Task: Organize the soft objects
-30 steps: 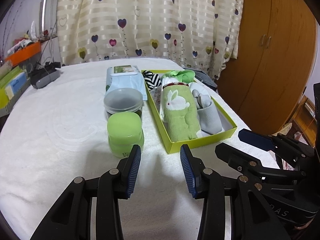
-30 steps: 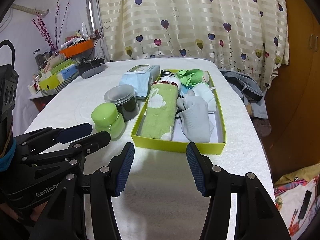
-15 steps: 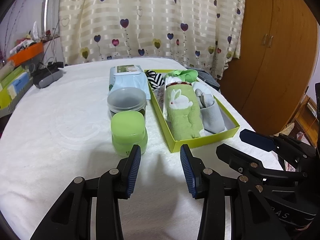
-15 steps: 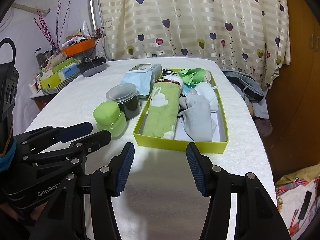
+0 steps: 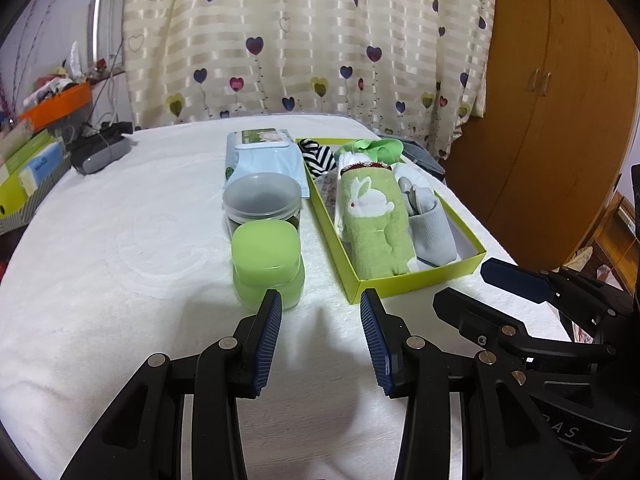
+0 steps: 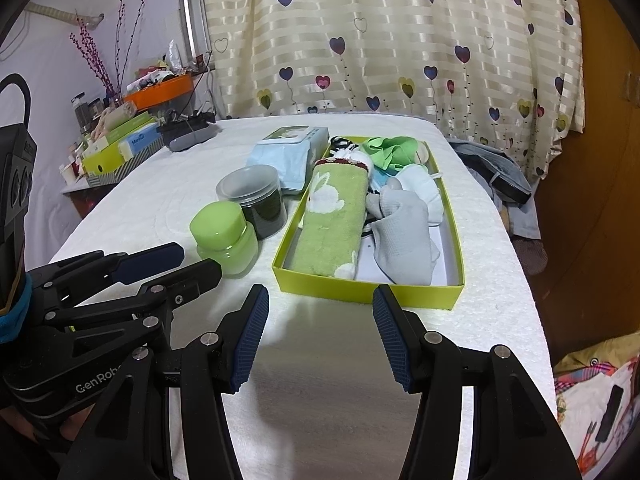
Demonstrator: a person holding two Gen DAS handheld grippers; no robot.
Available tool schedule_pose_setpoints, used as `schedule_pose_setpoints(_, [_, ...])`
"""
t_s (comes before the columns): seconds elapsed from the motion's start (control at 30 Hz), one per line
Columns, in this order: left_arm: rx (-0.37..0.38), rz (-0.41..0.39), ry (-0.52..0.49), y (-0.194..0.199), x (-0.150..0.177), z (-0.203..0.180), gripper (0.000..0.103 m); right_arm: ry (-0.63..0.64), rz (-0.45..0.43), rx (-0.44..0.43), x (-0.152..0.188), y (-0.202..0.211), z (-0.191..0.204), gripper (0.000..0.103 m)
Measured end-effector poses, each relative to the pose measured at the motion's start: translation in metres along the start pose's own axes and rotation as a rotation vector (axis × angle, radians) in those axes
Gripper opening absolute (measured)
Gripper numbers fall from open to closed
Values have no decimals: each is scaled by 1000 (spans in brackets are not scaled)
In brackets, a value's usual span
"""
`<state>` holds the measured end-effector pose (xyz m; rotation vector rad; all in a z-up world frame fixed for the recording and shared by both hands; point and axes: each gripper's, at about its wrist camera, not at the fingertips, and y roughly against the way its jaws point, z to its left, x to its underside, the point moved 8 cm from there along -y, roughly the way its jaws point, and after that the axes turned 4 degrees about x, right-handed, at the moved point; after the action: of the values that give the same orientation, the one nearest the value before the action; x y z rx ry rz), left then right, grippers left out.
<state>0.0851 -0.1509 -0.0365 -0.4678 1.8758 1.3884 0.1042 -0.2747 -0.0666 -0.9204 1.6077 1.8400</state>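
Observation:
A yellow-green box on the white-covered table holds a rolled green rabbit towel, grey socks, a white sock, a striped sock and a green cloth. My left gripper stands open over bare cloth in front of the box, nothing between its fingers. My right gripper is open too, just short of the box's near wall, and holds nothing.
Left of the box stand a green-lidded jar, a clear-lidded dark jar and a pack of wipes. Boxes and an orange tray crowd the far left. A wardrobe stands right.
None of the objects moved and both grippers stayed open; the left wrist view shifted slightly, so the box and jars sit a little further right in it.

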Motion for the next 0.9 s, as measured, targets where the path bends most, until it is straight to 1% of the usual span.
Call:
schedule_pose_setpoints(0.43, [-3,4,5,1,3,7,40,5,6,-4,1,-4,6,55])
schedule_pose_setpoints(0.9, [-5,7,5,1,3,6,40,4,8,-4,2,-4,6,55])
